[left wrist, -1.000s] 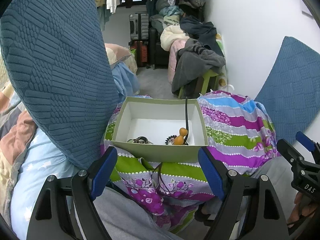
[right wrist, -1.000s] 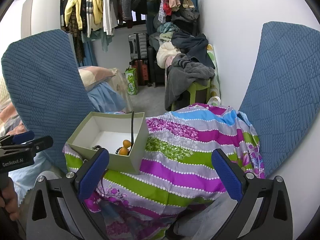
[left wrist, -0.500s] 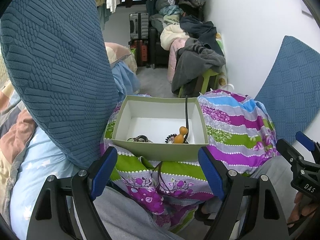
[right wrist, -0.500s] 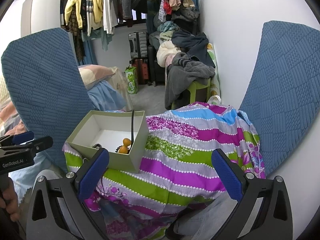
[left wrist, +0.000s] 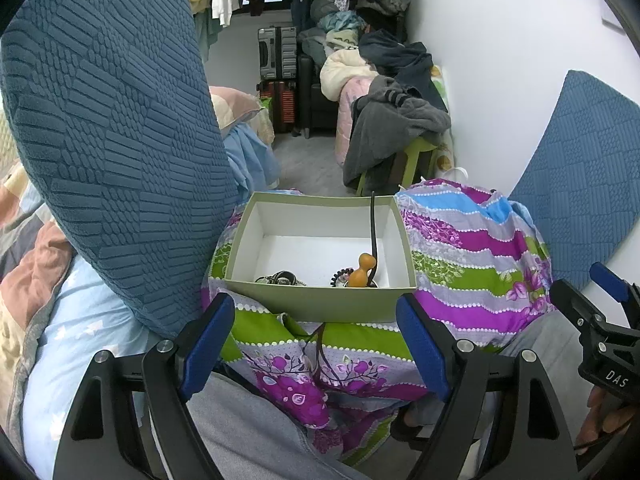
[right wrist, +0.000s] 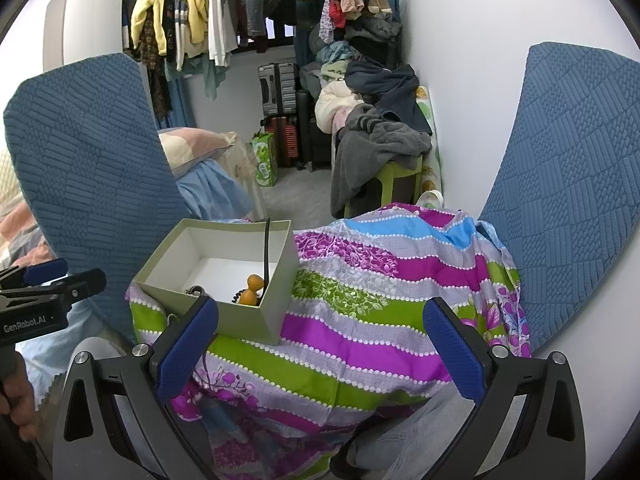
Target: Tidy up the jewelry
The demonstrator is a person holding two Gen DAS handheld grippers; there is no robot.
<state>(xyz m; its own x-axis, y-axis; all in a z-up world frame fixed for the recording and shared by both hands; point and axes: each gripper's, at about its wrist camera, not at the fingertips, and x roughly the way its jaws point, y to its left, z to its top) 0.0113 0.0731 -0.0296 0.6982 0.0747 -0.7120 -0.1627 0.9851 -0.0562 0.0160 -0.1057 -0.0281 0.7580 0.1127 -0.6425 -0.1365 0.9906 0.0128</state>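
Far left there's a big blue textured cushion standing up against the bedding. The left gripper sits low with its blue pads spread wide, nothing between them, aimed at the box. The pale green box rests on a bright striped floral cloth, toward its left end. Inside, by the near wall, there's a small dark tangle of jewelry on the left and an orange gourd-shaped pendant on the right, its black cord running up over the back rim. Further right, the right gripper is also spread wide and empty, hovering over the cloth beside the box. Another blue cushion leans on the white wall at far right.
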